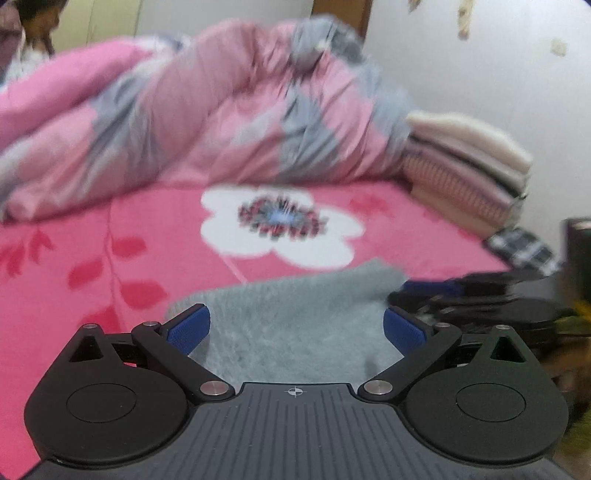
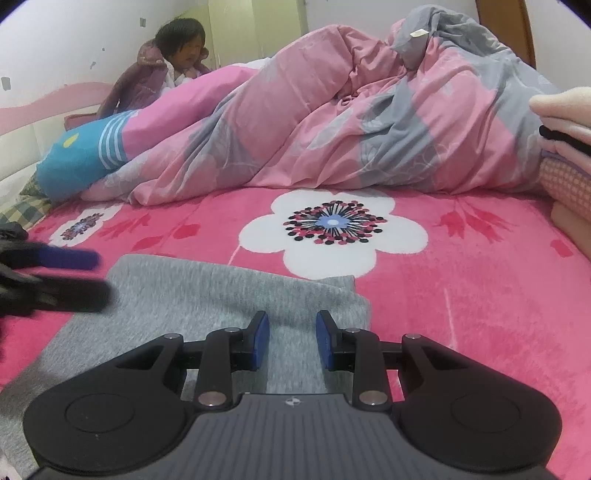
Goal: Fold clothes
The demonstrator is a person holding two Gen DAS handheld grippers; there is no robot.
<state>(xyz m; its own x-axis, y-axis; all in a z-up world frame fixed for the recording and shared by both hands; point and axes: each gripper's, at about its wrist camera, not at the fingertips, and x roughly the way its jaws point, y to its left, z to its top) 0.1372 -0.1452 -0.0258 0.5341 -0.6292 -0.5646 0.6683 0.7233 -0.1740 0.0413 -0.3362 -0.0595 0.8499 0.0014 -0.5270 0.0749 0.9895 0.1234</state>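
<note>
A grey knit garment (image 2: 207,306) lies flat on the pink blanket (image 2: 480,314) at the near edge of the bed, folded over so that one straight edge runs along its far side. The right gripper (image 2: 292,339) hangs over the garment's near right part with its blue pads (image 2: 261,338) set a modest gap apart; nothing is pinched between them, and only the grey cloth below shows through the gap. The left gripper (image 1: 297,330) is over the same garment (image 1: 291,325) with its pads (image 1: 188,328) spread wide and empty (this view is smeared, so finer detail is lost). In the right wrist view it appears as a dark blurred shape (image 2: 55,277) at the garment's left edge.

The blanket carries a large white flower (image 2: 332,229) with a blue centre, just beyond the garment. Behind that is a heaped pink and grey duvet (image 2: 351,122), with a small pale tag (image 2: 417,34) near its top whose print is too small to read. A stack of folded clothes (image 1: 469,162) sits at the right, against the duvet. A person in a purple jacket (image 2: 147,81) sits at the far left, behind the duvet. No readable writing appears anywhere.
</note>
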